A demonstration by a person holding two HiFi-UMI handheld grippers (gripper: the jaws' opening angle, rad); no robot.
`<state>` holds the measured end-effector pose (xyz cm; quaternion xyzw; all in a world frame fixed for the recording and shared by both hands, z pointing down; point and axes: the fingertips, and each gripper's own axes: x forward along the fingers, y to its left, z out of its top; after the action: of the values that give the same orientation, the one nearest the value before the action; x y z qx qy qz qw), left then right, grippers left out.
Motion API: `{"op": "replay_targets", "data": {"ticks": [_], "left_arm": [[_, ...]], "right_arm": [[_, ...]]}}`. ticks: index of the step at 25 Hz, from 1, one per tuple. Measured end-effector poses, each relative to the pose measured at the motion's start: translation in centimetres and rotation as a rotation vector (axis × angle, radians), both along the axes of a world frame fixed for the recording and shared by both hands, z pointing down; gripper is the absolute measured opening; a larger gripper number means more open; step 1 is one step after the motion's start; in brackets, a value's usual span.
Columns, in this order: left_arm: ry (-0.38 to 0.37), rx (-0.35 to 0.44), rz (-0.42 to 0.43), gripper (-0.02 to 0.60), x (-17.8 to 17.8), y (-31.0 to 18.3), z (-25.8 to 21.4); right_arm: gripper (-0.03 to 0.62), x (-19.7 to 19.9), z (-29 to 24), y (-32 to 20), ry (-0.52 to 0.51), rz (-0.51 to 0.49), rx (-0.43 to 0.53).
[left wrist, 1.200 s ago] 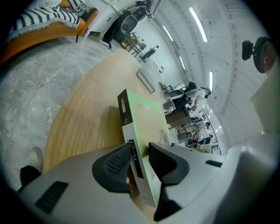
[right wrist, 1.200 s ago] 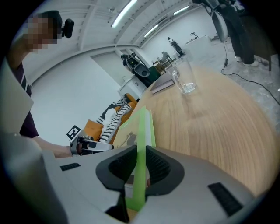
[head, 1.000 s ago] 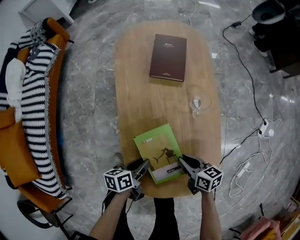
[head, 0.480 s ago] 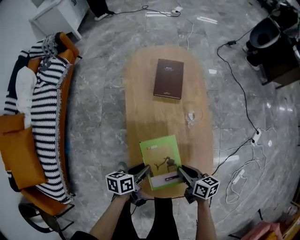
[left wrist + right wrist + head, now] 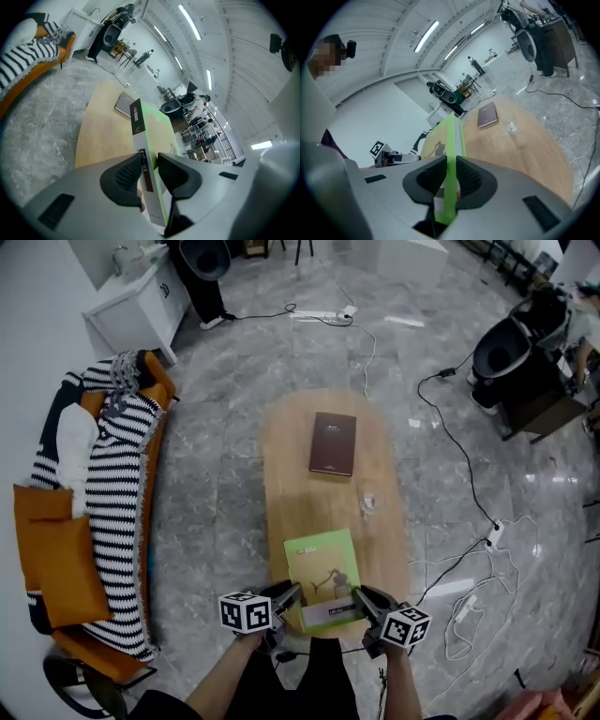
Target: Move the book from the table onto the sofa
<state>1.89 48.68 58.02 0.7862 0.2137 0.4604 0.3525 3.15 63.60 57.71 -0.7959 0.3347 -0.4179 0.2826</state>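
Both grippers hold a green book [image 5: 322, 576] by its near corners, lifted above the near end of the oval wooden table [image 5: 291, 493]. My left gripper [image 5: 292, 594] is shut on the book's spine side; in the left gripper view its pads clamp the thick white-and-green edge [image 5: 150, 136]. My right gripper [image 5: 361, 596] is shut on the opposite side, and the right gripper view shows its pads pinching the thin green cover edge [image 5: 451, 140]. The sofa [image 5: 94, 512], orange with a striped throw, stands to the left across the floor.
A brown book [image 5: 333, 443] lies at the table's far end, with a wine glass [image 5: 367, 503] between it and the green book. Cables and a power strip [image 5: 487, 540] trail over the grey floor on the right. A white cabinet [image 5: 131, 306] stands far left.
Both grippers have risen together with the green book, lifting it off the tabletop. The table and floor now look smaller and farther below.
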Motion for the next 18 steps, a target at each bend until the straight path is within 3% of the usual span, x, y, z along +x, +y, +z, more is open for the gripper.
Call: {"op": "replay_targets", "data": {"ticks": [10,18], "left_arm": [[0.038,-0.009,0.087,0.121,-1.6,-1.5,-9.7],[0.074,-0.029,0.1,0.118,-1.7,-2.4,-12.3]], "right_arm": [[0.077,-2.5,-9.7,-1.2,0.03,0.028,0.015],[0.076,-3.3,-12.6,-2.1,0.058,0.056,0.041]]}}
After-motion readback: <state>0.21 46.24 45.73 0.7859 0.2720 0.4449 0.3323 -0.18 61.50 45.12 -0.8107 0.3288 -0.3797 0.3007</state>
